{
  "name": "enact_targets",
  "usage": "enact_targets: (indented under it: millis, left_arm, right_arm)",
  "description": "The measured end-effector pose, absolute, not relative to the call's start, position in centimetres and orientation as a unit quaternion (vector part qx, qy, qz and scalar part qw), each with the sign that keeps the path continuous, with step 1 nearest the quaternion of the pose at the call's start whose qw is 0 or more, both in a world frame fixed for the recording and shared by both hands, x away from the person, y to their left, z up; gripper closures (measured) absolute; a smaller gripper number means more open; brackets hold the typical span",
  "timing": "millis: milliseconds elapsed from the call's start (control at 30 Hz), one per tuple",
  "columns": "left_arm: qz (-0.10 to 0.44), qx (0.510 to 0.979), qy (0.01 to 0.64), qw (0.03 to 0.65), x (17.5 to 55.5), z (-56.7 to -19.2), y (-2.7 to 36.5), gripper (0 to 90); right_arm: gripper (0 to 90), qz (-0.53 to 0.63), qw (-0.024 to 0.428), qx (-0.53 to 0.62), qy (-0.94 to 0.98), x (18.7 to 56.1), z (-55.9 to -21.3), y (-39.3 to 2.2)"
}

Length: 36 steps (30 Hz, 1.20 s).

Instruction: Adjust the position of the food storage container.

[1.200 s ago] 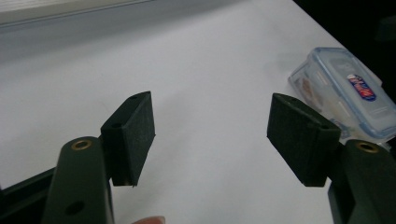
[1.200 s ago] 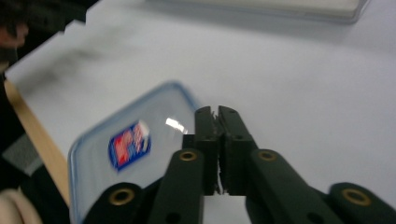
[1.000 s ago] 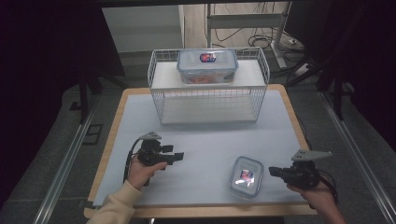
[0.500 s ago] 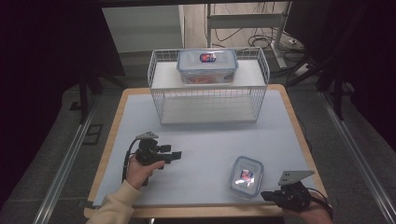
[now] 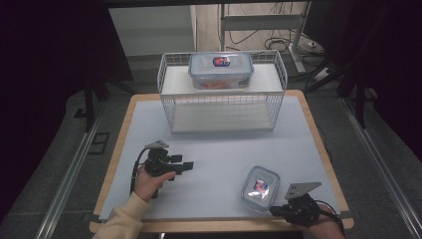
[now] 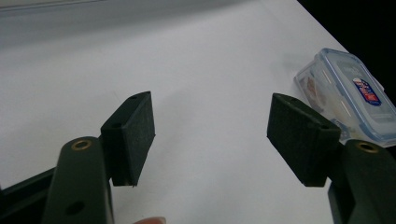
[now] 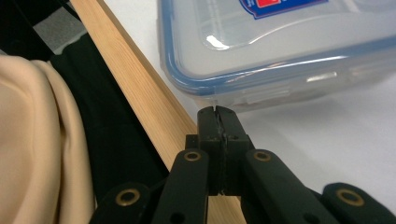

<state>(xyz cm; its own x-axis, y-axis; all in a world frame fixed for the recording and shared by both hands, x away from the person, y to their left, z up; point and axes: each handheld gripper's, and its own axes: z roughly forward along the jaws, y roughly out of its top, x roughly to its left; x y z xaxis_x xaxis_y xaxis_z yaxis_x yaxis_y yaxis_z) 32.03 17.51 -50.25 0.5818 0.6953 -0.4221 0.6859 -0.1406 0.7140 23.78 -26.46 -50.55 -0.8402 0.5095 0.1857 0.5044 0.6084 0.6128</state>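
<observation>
The place looks like a lab recording station: a wood-edged table (image 5: 318, 129) on a metal frame (image 5: 64, 179), dark curtains (image 5: 54, 45) around, loose cables (image 5: 268, 35) on the floor.

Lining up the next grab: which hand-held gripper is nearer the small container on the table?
Right. The right hand-held gripper sits shut just beside the small container; the left hand-held gripper is open, farther off across the mat.

Small container (image 5: 260, 186) near table's (image 5: 224, 149) front right; behind it, wire basket (image 5: 222, 107) under larger container (image 5: 220, 70).

Dim room; grey floor (image 5: 59, 164); cables (image 5: 268, 42) beyond a wood-edged table (image 5: 318, 129).
</observation>
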Motion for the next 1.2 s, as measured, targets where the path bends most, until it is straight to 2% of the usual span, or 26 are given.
enact_targets:
  millis: [233, 400, 633, 767, 1067, 1100, 1167, 1200]
  left_arm:
    - [0.005, 0.753, 0.460, 0.470, 32.1, -50.3, 17.8, 31.8]
    - [0.003, 0.752, 0.461, 0.470, 32.2, -50.3, 17.9, 31.7]
    - [0.003, 0.751, 0.464, 0.470, 32.2, -50.4, 18.1, 31.7]
    - [0.002, 0.751, 0.465, 0.470, 32.3, -50.5, 18.2, 31.7]
    - [0.003, 0.749, 0.465, 0.471, 32.2, -50.5, 18.3, 31.6]
    - [0.004, 0.749, 0.466, 0.471, 32.3, -50.5, 18.3, 31.6]
    - [0.003, 0.749, 0.466, 0.471, 32.3, -50.5, 18.3, 31.7]
    - [0.003, 0.749, 0.466, 0.471, 32.3, -50.5, 18.3, 31.6]
  right_arm:
    - [89.0, 0.356, 0.021, 0.288, 0.888, 24.5, -51.3, -23.0]
    - [89.0, 0.366, 0.017, 0.295, 0.882, 25.0, -51.8, -20.6]
    - [89.0, 0.371, 0.043, 0.310, 0.874, 26.9, -52.6, -16.7]
    - [88.5, 0.377, 0.045, 0.306, 0.873, 27.2, -52.7, -16.0]
    - [88.3, 0.402, 0.053, 0.318, 0.857, 25.8, -50.7, -18.9]
    - [88.4, 0.414, 0.068, 0.336, 0.843, 25.6, -49.8, -21.0]
    - [88.4, 0.417, 0.073, 0.344, 0.838, 25.6, -49.5, -21.8]
    - [88.6, 0.419, 0.086, 0.363, 0.828, 25.8, -49.0, -23.6]
